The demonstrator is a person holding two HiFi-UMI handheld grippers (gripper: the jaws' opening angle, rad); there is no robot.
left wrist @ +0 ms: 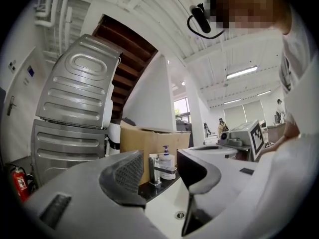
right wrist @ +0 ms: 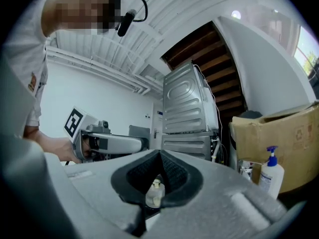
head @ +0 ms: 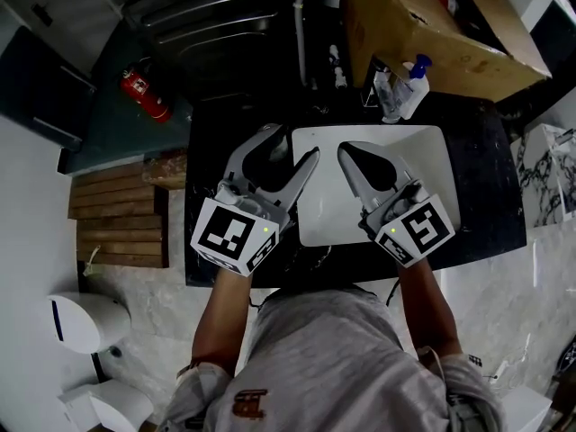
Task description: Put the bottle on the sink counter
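A white pump bottle [head: 412, 84] with a blue top stands on the black sink counter [head: 486, 187] at the back right, next to the faucet [head: 382, 90]. It also shows in the left gripper view as the pump bottle [left wrist: 167, 164] and in the right gripper view as the pump bottle [right wrist: 271, 176]. Both grippers hover over the white basin [head: 333, 210]. My left gripper [head: 292, 147] is open, jaws apart with nothing between them [left wrist: 160, 158]. My right gripper [head: 345, 151] is shut, its tips touching [right wrist: 159, 153]. A small pale capped bottle [right wrist: 155, 193] shows in the hollow under the tips; I cannot tell whether it is gripped.
A large cardboard box [head: 423, 25] stands behind the counter. A ribbed metal machine [left wrist: 75, 98] rises at the back left. On the floor to the left lie a red fire extinguisher [head: 144, 93] and a wooden slat platform [head: 117, 214].
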